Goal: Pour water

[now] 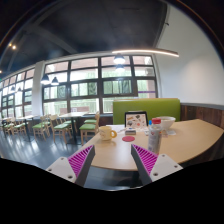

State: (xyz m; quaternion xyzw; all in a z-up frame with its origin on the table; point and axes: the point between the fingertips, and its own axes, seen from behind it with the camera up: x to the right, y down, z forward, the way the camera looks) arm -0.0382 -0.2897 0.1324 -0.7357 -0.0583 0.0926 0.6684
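Fingers of the gripper (113,165) stood spread apart with nothing between them, magenta pads (80,160) facing inward, above the near edge of a round wooden table (185,143). Left of the table's centre sat a yellow teapot (107,131). Right of it, a clear glass (154,141) stood just beyond the right finger. Farther right and behind rested a white bowl (164,122).

We see magenta pads (82,158) lower centre, tan table (190,140) right, cream mug (107,131) centre, green sofa back (145,108) behind.
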